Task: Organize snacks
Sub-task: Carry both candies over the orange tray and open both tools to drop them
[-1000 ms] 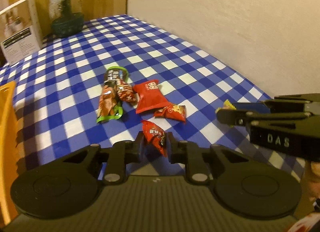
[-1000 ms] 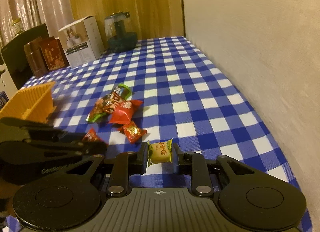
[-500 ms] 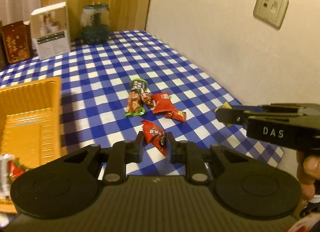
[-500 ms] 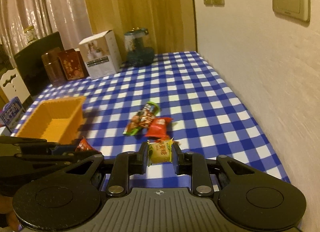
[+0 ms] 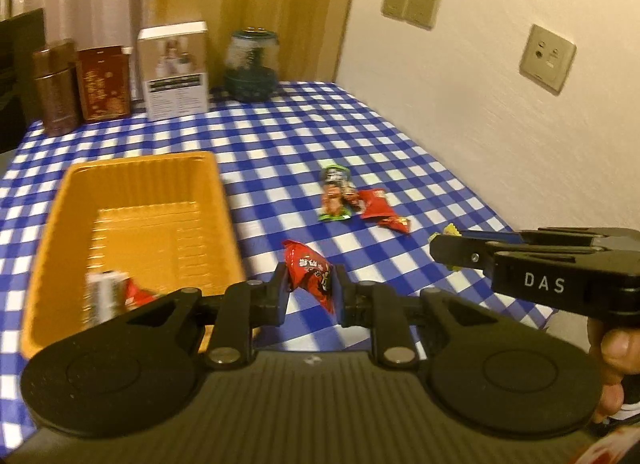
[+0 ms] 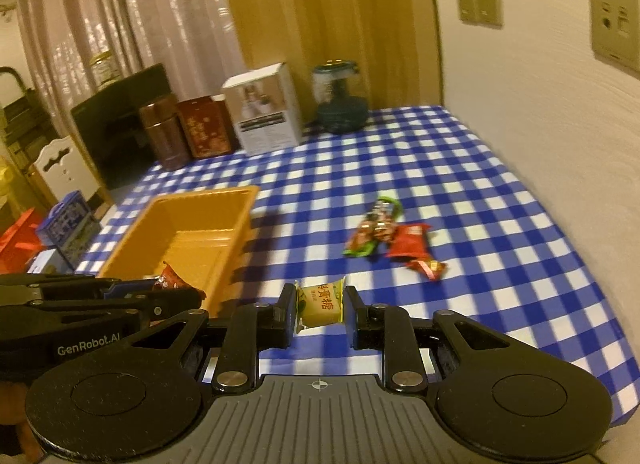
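My left gripper [image 5: 310,286] is shut on a red snack packet [image 5: 310,270] and holds it above the table, just right of the orange tray [image 5: 132,172]. My right gripper [image 6: 320,304] is shut on a yellow candy [image 6: 320,302], held above the checked cloth. The left gripper with its red packet [image 6: 170,278] also shows in the right wrist view, over the tray's near end [image 6: 132,232]. The tray holds a few wrapped snacks [image 5: 112,290]. A green packet [image 5: 334,196], a red packet [image 5: 374,204] and a small red candy [image 5: 396,222] lie together on the cloth.
A blue-and-white checked tablecloth [image 5: 280,132] covers the table. At the back stand a white box [image 5: 174,70], a dark green jar [image 5: 250,64] and two brown tins [image 5: 80,84]. A wall with sockets [image 5: 546,58] runs along the right edge.
Both grippers have lifted and pulled back with their snacks. The views have swung left, bringing the orange tray into sight.
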`<action>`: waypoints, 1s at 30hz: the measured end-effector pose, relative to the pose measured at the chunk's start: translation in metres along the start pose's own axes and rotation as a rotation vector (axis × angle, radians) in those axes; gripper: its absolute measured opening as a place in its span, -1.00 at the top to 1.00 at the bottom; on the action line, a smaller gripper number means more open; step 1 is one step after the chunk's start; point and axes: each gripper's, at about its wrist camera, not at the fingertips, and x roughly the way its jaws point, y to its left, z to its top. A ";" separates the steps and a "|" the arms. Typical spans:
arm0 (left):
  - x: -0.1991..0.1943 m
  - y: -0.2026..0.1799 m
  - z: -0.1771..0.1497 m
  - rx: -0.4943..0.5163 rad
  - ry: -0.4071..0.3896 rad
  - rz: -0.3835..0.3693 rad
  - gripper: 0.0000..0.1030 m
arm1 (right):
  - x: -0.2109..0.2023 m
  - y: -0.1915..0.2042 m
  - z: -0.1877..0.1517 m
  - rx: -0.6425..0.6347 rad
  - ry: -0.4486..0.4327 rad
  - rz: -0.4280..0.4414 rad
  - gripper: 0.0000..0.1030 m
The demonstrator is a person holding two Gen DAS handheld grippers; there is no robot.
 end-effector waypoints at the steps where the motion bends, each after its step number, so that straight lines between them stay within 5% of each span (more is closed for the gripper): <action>1: -0.005 0.006 -0.001 -0.007 -0.001 0.007 0.62 | 0.000 0.005 -0.001 -0.005 0.001 0.005 0.52; 30: -0.049 0.095 -0.011 -0.105 -0.015 0.143 0.62 | 0.033 0.098 0.002 -0.123 0.045 0.108 0.52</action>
